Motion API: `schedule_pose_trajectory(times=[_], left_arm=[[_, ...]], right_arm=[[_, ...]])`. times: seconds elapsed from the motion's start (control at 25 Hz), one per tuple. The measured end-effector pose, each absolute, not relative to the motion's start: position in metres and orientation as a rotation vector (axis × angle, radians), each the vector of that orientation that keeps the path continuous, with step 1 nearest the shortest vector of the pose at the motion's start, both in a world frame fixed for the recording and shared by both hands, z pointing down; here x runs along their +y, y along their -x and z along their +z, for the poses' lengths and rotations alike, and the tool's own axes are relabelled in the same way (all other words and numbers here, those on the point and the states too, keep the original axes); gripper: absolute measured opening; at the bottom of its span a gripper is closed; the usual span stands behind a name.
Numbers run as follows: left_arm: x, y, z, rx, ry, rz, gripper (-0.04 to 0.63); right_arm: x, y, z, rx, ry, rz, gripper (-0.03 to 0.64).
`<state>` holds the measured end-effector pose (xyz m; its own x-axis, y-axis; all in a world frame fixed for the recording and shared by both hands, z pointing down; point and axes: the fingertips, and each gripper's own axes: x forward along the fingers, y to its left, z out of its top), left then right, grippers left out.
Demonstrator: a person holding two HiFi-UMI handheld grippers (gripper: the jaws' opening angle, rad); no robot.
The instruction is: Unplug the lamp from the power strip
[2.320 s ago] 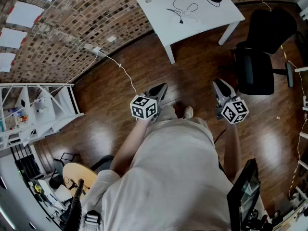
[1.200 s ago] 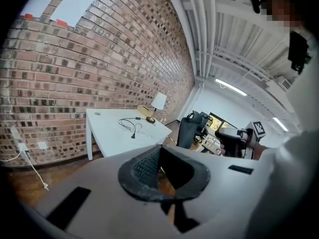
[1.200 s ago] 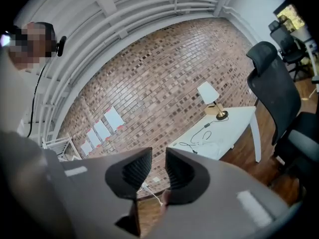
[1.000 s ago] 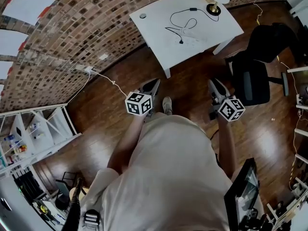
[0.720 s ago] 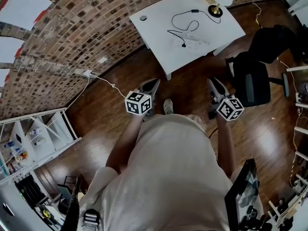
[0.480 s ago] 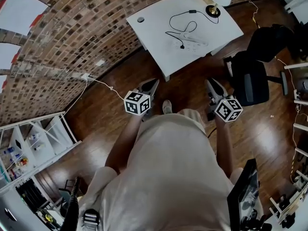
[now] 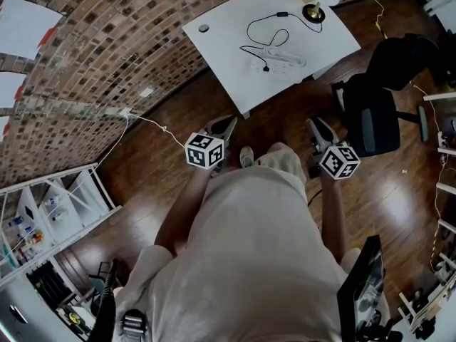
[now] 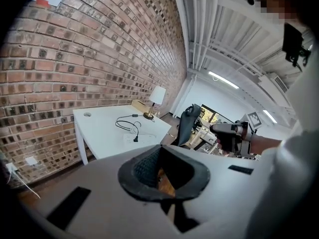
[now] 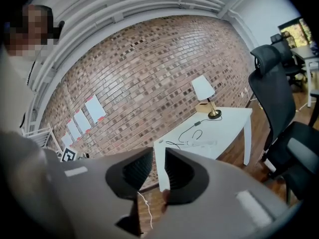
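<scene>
Person: a light-clothed torso and one forward knee fill the bottom of the head view, with one shoe on the wooden floor between the two tools.
Left gripper: carried out in front of the body. Its jaws are brought together with nothing between them, and only floor shows behind the tips in its own view.
Right gripper: also out front. Its jaws stand a narrow slit apart and hold nothing, and brick wall and table edge show through the gap.
Change: over the last couple of seconds the person has been stepping toward the table. It now sits more squarely ahead, and the power strip reads more clearly than it did.
Meaning: this looks like the approach still. Both tools are well apart from the table and the unplugging has not begun.
Office chair: stands just right of the table, beside the right tool's likely path.
Power strip: lies flat near the table's front edge.
Cord: loops from the lamp down to a dark plug at the strip.
Lamp: stands at the far corner by the brick wall.
Hard to tell: the plug is too small to show whether it is seated. The lampshade is cut off by the top of the head view.
</scene>
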<state>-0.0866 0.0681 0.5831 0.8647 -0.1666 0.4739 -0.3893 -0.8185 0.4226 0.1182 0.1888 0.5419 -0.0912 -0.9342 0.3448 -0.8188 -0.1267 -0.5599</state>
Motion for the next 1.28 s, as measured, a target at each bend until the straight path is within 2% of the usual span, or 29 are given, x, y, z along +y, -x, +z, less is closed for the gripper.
schedule_pose_trajectory(times=[0.48,0.76,1.28], left_arm=[[0.062,0.039,0.565,-0.598,-2.436,0.614,0.005],[0.071,0.027,0.574,-0.702,-2.382,0.631,0.005],[0.071,0.038,0.583,-0.851,-2.314,0.662,0.005]], right_arm=[[0.159,-0.197,0.532,2.093,1.89,-1.074,0.064],[0.154,-0.236,0.557,2.095,1.832,-1.146,0.063],[0.145,-0.247,0.605,2.143,1.756,-1.284,0.063]])
